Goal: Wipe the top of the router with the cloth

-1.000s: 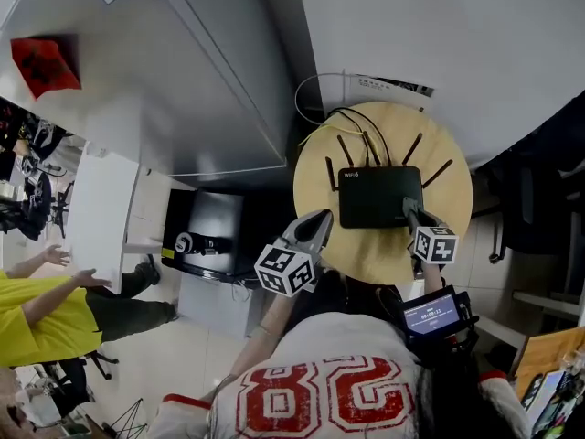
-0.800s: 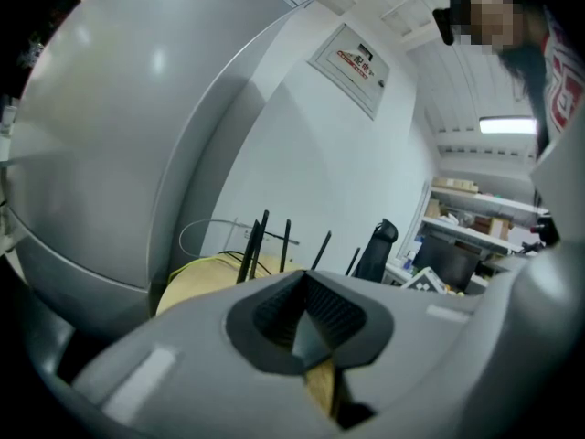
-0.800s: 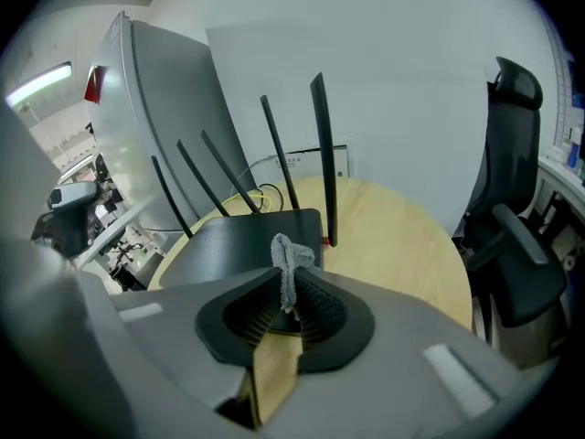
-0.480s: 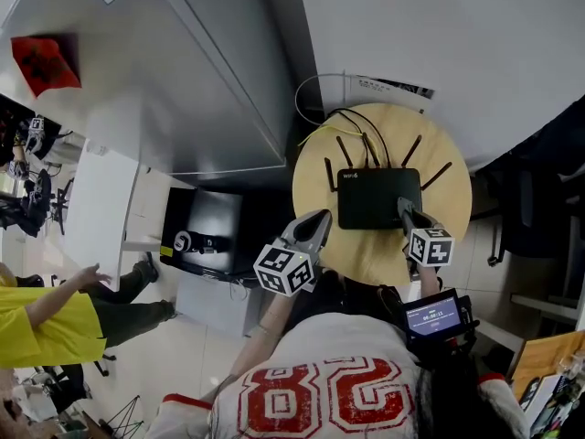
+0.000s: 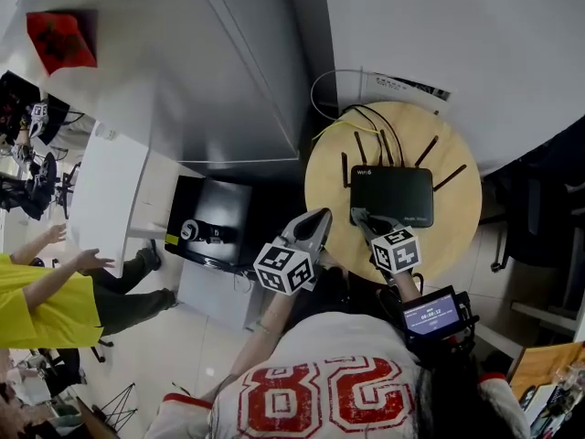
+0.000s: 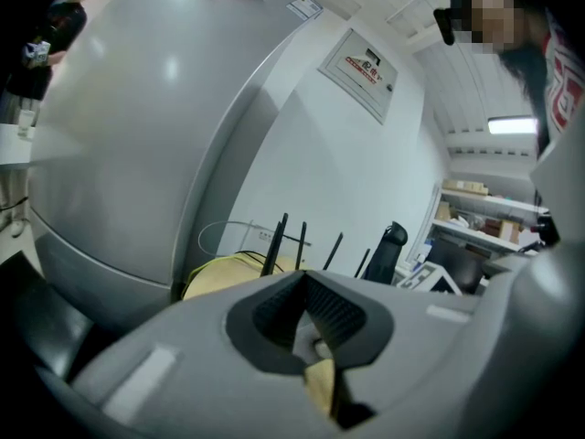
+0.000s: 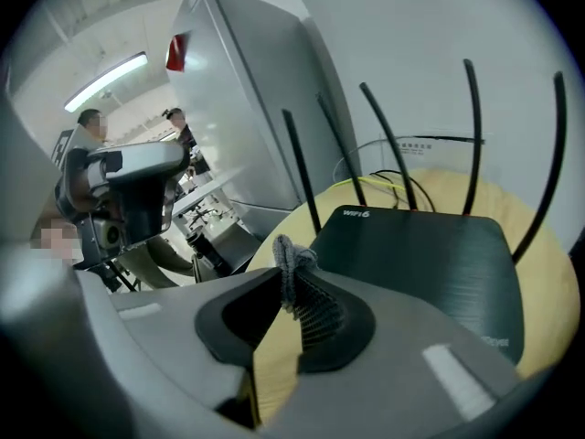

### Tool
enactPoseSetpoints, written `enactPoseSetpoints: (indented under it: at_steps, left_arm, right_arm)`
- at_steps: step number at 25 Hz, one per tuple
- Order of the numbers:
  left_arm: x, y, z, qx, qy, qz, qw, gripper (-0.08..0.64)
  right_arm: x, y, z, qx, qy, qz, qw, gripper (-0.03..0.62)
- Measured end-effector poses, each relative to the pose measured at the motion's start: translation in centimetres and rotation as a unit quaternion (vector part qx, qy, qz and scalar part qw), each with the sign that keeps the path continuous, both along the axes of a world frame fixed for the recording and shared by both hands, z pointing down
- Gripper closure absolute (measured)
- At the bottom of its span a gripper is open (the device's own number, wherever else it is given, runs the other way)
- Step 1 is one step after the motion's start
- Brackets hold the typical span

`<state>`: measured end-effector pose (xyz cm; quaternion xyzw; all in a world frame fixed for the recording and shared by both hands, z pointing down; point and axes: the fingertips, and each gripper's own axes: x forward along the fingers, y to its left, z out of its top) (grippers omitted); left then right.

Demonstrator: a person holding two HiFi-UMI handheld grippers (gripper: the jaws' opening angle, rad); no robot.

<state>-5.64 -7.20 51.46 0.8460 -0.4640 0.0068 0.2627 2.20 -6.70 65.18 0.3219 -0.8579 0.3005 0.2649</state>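
Note:
A black router [image 5: 393,195] with several upright antennas lies on a round wooden table [image 5: 331,176]. My right gripper [image 5: 358,218] is at the router's front left corner, shut on a small grey cloth [image 7: 289,260] that sticks up between its jaws. In the right gripper view the router [image 7: 430,259] lies just ahead and to the right of the jaws. My left gripper [image 5: 322,218] hangs at the table's left front edge, jaws shut with nothing in them. From the left gripper view only the antennas [image 6: 280,241] and a strip of table [image 6: 224,274] show.
Black and yellow cables [image 5: 370,122] run off the table behind the router. A tall grey cabinet [image 5: 210,71] stands to the left, with a black box [image 5: 208,222] on the floor below it. A person in yellow [image 5: 46,305] is at far left, a dark chair [image 5: 530,218] at right.
My right gripper has slid with the cloth from the router's front right corner to its front left corner. The left gripper has stayed put.

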Motion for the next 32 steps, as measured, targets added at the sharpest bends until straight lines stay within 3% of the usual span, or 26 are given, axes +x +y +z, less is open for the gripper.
enactPoseSetpoints:
  at_steps: [4,8,17,26,32]
  left_arm:
    - [-0.8,0.3,-0.2,0.001,-0.001,-0.006,1.0,0.555]
    - [-1.3,0.3,-0.3,0.002,-0.001,-0.009,1.0,0.555]
    - [1.1,-0.5,0.2,-0.002,0.007,0.035,0.9994,0.555]
    - [4.9,-1.3,0.6,-0.006,0.012,0.082,0.9965,0.555]
    - [6.2,-2.0,0.6,-0.006,0.011,0.089,0.996,0.555]
  right_arm:
    - [-1.7,1.0,0.7,-0.008,0.007,-0.028,1.0,0.554]
    - [-0.6,1.0,1.0,-0.008,0.017,-0.015,1.0,0.554]
    - [6.1,0.4,1.2,-0.011,0.022,0.095,0.995,0.554]
    - [14.9,0.4,1.3,-0.012,0.031,0.21,0.977,0.554]
    - [18.9,0.4,1.6,-0.013,0.037,0.251,0.967,0.554]
